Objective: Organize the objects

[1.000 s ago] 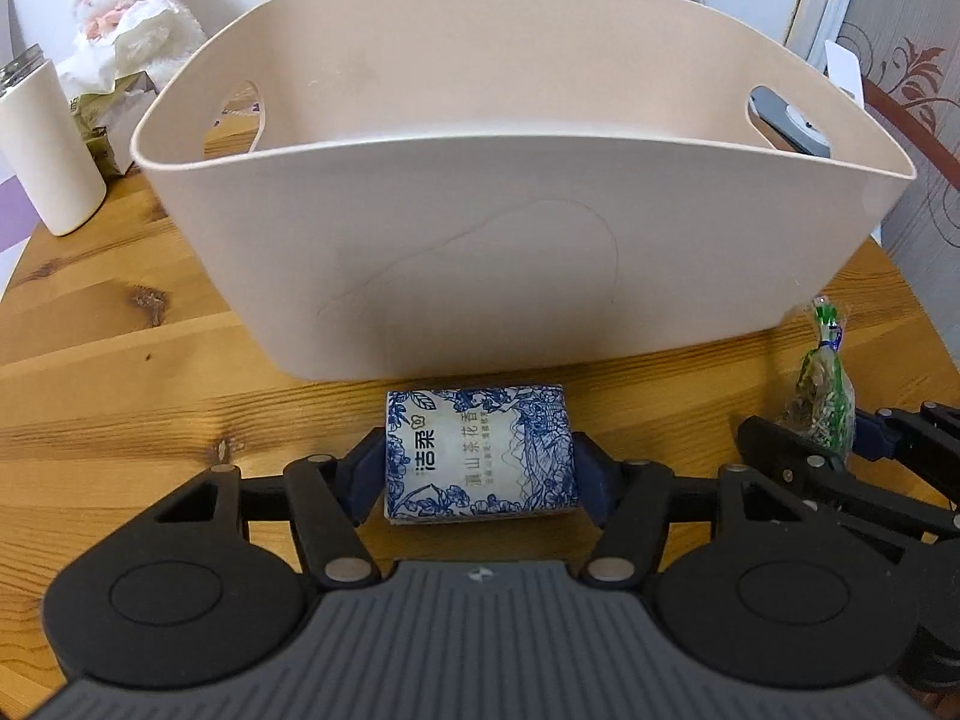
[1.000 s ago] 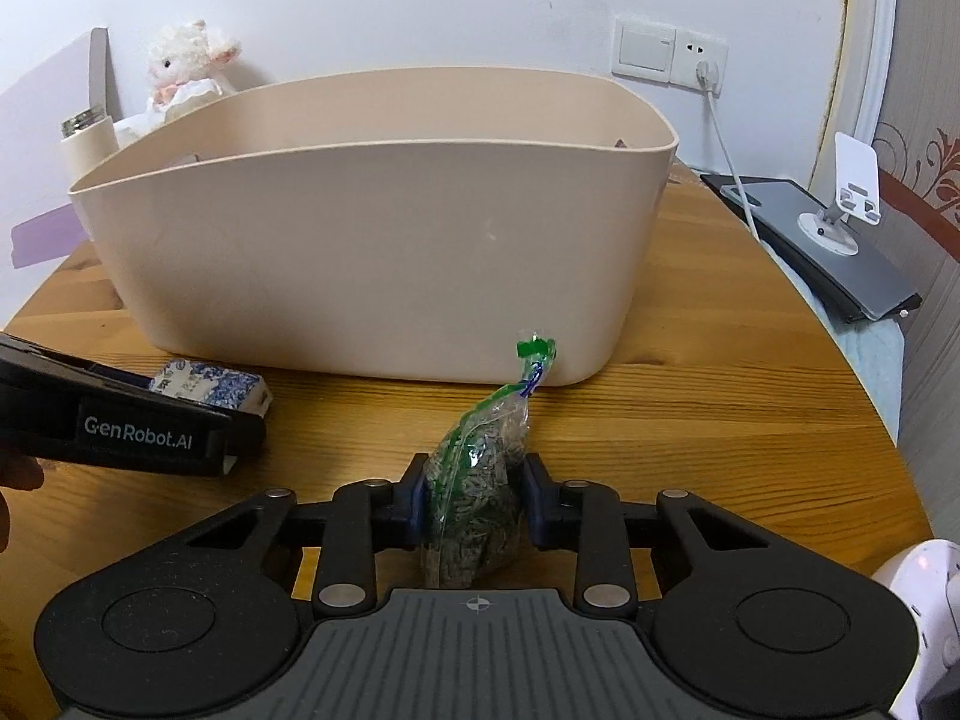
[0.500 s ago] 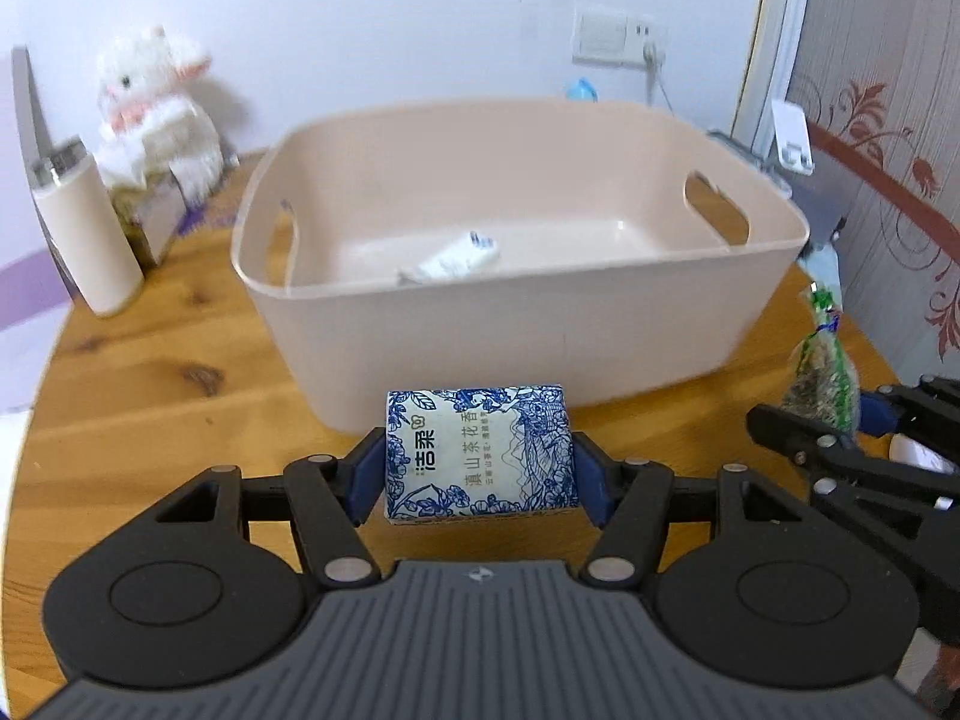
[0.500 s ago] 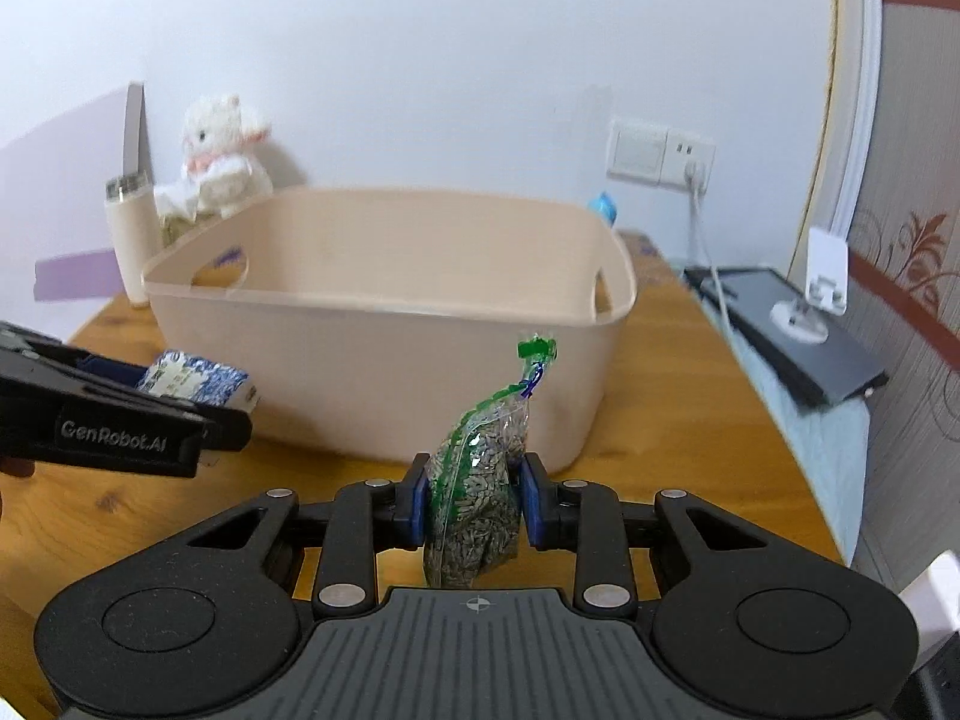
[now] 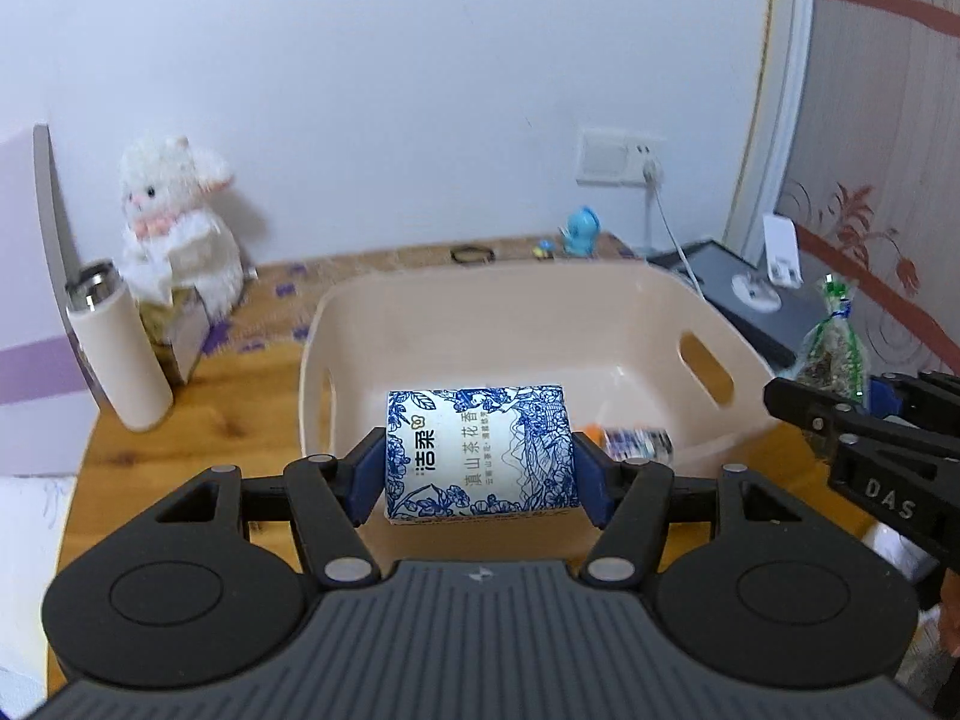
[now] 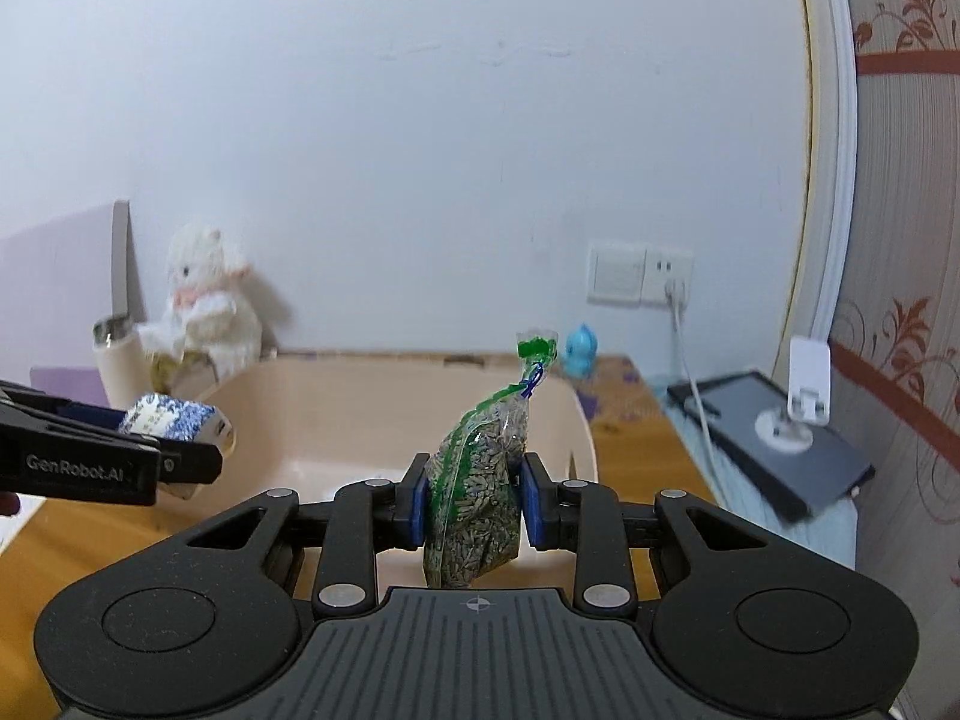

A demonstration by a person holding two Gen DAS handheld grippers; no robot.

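Wooden counter (image 5: 198,384) carries a beige bin (image 5: 624,312); above its near rim the left gripper (image 5: 478,463) clamps a blue-and-white floral tissue pack (image 5: 478,454), and the right gripper (image 6: 474,501) pinches a clear, green-striped seed bag (image 6: 480,480). Both have risen since a second ago, when they held these things low at counter level

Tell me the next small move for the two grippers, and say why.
Probably carry both a little further forward and down over the beige bin, then open. The left gripper clamps the blue-patterned tissue pack above the near rim, and the right gripper clamps the seed bag; both are lifted and neither is released.
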